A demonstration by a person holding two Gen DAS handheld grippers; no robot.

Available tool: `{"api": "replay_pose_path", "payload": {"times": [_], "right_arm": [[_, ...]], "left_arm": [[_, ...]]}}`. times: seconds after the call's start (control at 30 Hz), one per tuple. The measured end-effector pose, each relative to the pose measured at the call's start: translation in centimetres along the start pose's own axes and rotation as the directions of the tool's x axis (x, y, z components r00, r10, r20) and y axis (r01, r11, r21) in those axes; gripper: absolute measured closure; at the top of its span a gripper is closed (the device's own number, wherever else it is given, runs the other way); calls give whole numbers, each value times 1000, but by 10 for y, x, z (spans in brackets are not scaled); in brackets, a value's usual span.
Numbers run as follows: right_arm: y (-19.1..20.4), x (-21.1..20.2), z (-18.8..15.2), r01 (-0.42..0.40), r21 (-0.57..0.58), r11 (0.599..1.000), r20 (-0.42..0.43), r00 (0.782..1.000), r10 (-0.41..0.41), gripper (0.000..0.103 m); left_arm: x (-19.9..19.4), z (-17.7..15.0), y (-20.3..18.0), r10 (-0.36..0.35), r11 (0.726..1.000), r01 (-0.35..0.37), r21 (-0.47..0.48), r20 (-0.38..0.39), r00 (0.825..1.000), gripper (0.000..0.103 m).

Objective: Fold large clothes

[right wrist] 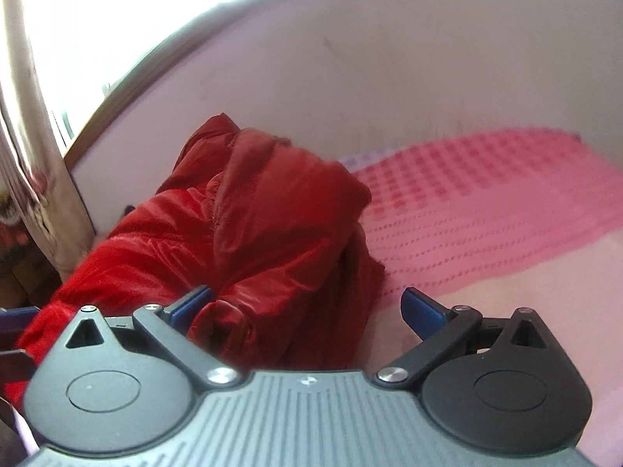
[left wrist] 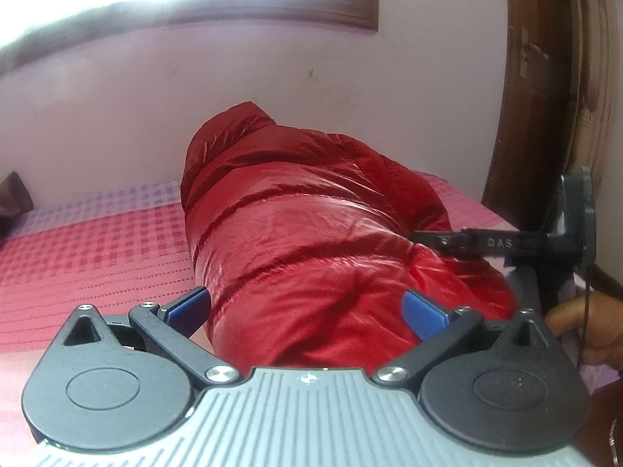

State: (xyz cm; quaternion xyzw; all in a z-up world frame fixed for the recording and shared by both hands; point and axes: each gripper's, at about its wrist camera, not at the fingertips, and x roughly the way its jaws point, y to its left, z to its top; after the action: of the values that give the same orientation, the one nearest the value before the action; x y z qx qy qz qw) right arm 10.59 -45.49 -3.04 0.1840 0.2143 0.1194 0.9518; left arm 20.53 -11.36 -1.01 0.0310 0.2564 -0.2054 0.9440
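Red jacket (left wrist: 311,233) folded into a puffy bundle on the bed (left wrist: 97,253), lengthwise toward the far wall (left wrist: 272,89). Pink checked cover bare to the left of the bundle in the left wrist view; only a narrow strip to its right before the bed's edge near the door (left wrist: 545,78). In the right wrist view, bare cover (right wrist: 486,202) far and right of the jacket (right wrist: 253,214), with the curtain (right wrist: 35,136) and window close on the left.

Left hand-held gripper (left wrist: 307,311) spread wide, blue pads (left wrist: 422,311) either side of the bundle's near end; whether touching it, cannot tell. Right hand-held gripper (right wrist: 307,309) also spread wide, a rolled red fold just beside its left pad (right wrist: 190,307), nothing pinched. Seen from the left wrist, right hand-held gripper (left wrist: 447,243) reaching in from the right edge, finger lying on the jacket's right side, a hand (left wrist: 588,327) below it.
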Motion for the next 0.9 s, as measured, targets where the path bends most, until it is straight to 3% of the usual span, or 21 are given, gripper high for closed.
{"api": "replay_pose_path", "payload": {"times": [0.17, 0.33, 0.53, 0.7, 0.9], "right_arm": [[-11, 7, -2, -61, 95, 994, -26, 998, 64, 0], [-33, 17, -4, -165, 242, 956, -82, 978, 190, 0], [-47, 25, -7, -267, 338, 902, -125, 938, 324, 0], [-48, 35, -3, -307, 350, 885, -177, 906, 385, 0], [-44, 52, 0, -370, 346, 862, -189, 873, 450, 0]], "left_arm": [[12, 9, 43, -122, 979, 121, -163, 7, 993, 0], [38, 12, 85, -171, 942, 156, -298, -24, 985, 0], [77, 12, 113, -363, 872, 319, -371, -55, 930, 0], [99, 20, 117, -442, 855, 391, -339, -85, 893, 0], [124, 18, 131, -503, 812, 423, -401, -116, 856, 0]]}}
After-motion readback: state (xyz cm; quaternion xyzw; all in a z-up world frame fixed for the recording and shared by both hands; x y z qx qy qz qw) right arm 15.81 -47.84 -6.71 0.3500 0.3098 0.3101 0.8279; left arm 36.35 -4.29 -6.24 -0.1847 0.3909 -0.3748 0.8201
